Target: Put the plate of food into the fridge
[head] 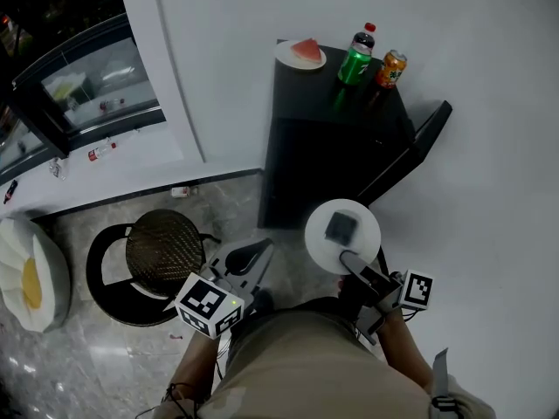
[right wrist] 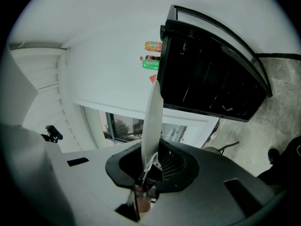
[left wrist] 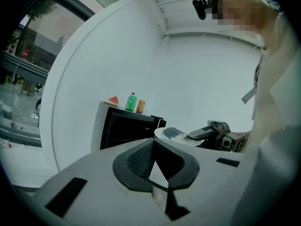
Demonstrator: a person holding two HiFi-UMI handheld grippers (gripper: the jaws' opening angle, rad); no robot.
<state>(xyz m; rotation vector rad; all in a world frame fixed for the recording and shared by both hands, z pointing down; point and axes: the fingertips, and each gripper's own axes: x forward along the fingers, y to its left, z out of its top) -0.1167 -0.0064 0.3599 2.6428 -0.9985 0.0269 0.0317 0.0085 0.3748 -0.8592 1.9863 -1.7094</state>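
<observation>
1. Plate of food (head: 360, 219), white with one dark block of food (head: 341, 227) on it, rides level in front of me. It is just short of the black fridge (head: 323, 138) and not yet inside.
2. My right gripper (head: 349, 258) is clamped on the plate's near rim, and its own view shows that rim edge-on between the jaws. Holding it by the edge keeps the jaws off the food and lets the plate's far side lead into the cabinet.
3. My left gripper (head: 255, 253) hangs low at my left, well apart from the plate. Its jaws are closed tip to tip with nothing between them. I judge it to be the spare hand here.
4. The fridge door (head: 410, 151) stands swung out to the right, so the dark interior faces the plate.
5. On the fridge top sit a second plate (head: 301, 55) carrying a watermelon slice, a green bottle (head: 355, 61) and an orange can (head: 391, 68). All of them are clear of the opening.
6. The count:
   - two plates
   - one bottle
   - one can
   - one fridge
   - two grippers
   - one round black stool (head: 162, 256) to the left
</observation>
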